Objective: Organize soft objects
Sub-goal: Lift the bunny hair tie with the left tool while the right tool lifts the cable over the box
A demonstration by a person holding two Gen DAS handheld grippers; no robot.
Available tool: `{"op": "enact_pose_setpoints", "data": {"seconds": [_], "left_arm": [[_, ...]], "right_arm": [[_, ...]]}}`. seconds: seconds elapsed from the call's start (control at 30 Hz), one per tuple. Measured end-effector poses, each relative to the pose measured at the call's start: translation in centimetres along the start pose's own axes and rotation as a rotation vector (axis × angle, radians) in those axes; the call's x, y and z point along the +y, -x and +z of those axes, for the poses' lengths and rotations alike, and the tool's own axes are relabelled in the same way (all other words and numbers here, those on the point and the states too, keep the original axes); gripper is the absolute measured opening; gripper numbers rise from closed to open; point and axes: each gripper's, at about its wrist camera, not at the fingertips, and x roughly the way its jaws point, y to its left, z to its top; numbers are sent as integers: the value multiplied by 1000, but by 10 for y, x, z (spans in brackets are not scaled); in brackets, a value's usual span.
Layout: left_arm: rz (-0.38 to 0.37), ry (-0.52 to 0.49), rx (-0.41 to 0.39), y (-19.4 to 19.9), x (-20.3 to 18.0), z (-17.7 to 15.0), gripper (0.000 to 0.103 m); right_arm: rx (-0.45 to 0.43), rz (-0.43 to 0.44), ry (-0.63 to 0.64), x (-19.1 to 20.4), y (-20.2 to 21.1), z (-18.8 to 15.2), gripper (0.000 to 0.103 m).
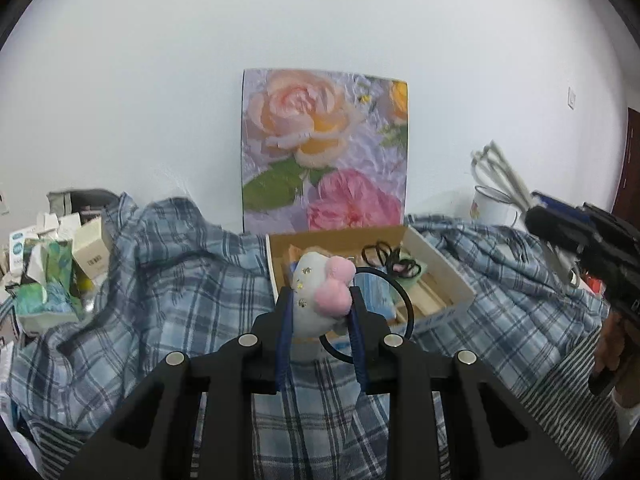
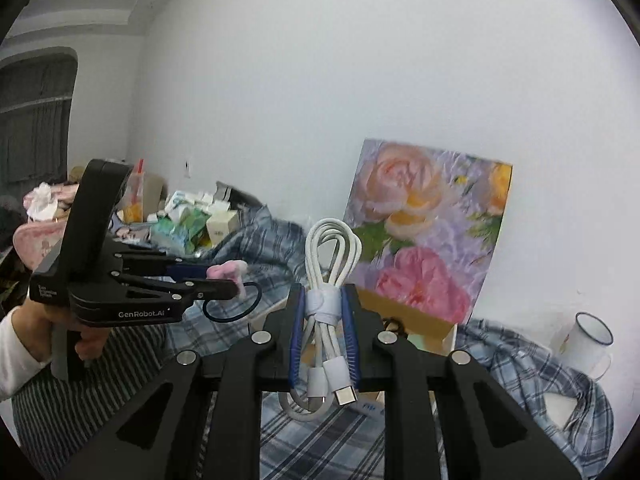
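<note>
From the left wrist view, the left gripper (image 1: 320, 304) sits low in the centre of the frame, clamped on a white hair tie with a pink bow (image 1: 320, 292), held above the cardboard box (image 1: 440, 272) on the plaid cloth (image 1: 160, 280). From the right wrist view, the right gripper (image 2: 323, 312), lower centre, is nearly closed, pinching a bundled white cable (image 2: 326, 280).
</note>
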Motion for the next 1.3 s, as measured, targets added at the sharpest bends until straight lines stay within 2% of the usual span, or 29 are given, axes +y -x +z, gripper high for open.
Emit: {"op": "enact_pose_setpoints", "data": {"seconds": [0.13,0.37,0.83,1.1,1.3], "left_arm": [[-24,9,-13,7,-1,14,27],[-35,-7,-94,32,-14,47,27],[-69,-12,-204,55,-30,112,27],[-63,-12,-233,43,-39,140,27],[-75,9,-196,11,-39,148,27]], "right_arm": [[-56,-23,-6,-7,14,22,18],[-171,-36,-39,-16,41,57,18],[-320,-52,-62,-25,57,108,18],[-340,-59,-81,-31,50,120,18],[-310,-70,-126,-44,31,114,18]]}}
